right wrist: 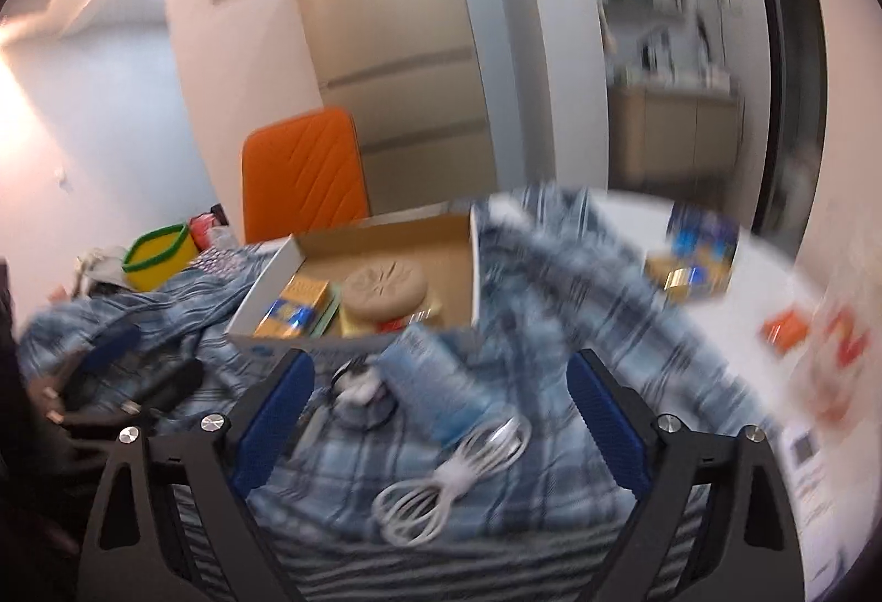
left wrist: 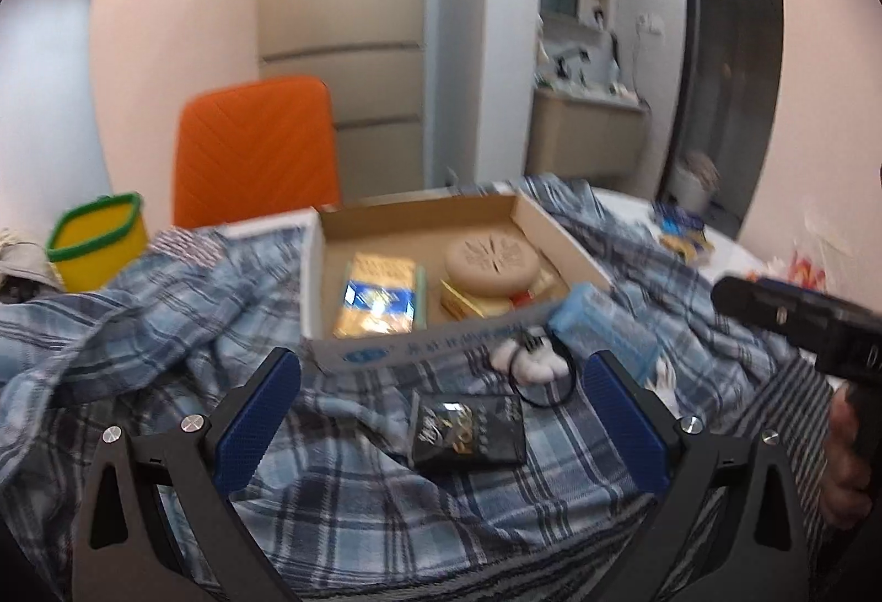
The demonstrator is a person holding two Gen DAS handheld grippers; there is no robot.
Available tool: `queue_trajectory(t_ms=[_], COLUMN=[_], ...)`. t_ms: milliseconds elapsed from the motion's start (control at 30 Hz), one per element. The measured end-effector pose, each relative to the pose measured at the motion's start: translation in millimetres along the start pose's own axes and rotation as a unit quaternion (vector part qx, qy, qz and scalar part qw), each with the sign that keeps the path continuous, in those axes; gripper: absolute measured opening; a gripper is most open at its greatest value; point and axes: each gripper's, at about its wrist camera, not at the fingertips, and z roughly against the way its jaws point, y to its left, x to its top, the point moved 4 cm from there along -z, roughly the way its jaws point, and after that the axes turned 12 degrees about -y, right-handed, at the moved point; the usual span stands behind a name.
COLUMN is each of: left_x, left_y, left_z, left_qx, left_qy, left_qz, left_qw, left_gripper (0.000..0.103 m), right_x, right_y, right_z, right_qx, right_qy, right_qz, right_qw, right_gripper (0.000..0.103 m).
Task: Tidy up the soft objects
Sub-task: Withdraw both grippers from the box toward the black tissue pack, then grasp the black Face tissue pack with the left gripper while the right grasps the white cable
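The plaid cloth (left wrist: 358,480) lies under both wide-apart, empty tongs, left (left wrist: 441,414) and right (right wrist: 441,414).

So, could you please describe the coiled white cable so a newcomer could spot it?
Find the open cardboard box on the plaid cloth. Nearer the camera lies a light blue pack, and the white cable lies just beyond its near end, the only bundled white loops there.

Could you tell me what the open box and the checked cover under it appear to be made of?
Open box: apparently corrugated cardboard, matte brown inside, white printed outside. Checked cover: soft woven cloth, blue plaid, judging by its rumpled folds.
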Motion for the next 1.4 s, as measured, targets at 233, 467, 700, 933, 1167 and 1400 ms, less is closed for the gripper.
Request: queue_trajectory(t_ms=[233, 467, 700, 933, 1167, 1400], left_x=[-21, -37, -44, -50, -54, -40], left_y=[-16, -7, -4, -10, -14, -9], left_z=[-29, -48, -56, -60, -62, -43], left_qx=[-0.025, -0.013, -0.026, -0.031, -0.019, -0.024], left_qy=[0.081, 0.144, 0.168, 0.186, 0.196, 0.133], left_qz=[-0.027, -0.005, 0.009, -0.003, -0.020, -0.003], left_qw=[0.9961, 0.9895, 0.9855, 0.9821, 0.9801, 0.9908], left_gripper=[0.102, 0.092, 0.084, 0.084, 0.063, 0.062], right_x=[-21, -29, -33, -34, -35, -34], right_y=[-8, -13, -13, -14, -13, -12], right_z=[-13, -19, -23, -26, -26, -25], right_qx=[-0.026, -0.033, -0.024, -0.022, -0.023, -0.029], right_qy=[0.017, 0.038, 0.053, 0.059, 0.060, 0.064], right_qz=[-0.001, -0.005, -0.007, -0.009, -0.010, 0.002], right_qw=[1.000, 0.999, 0.998, 0.998, 0.998, 0.998], right_gripper=[0.084, 0.084, 0.083, 0.083, 0.083, 0.080])
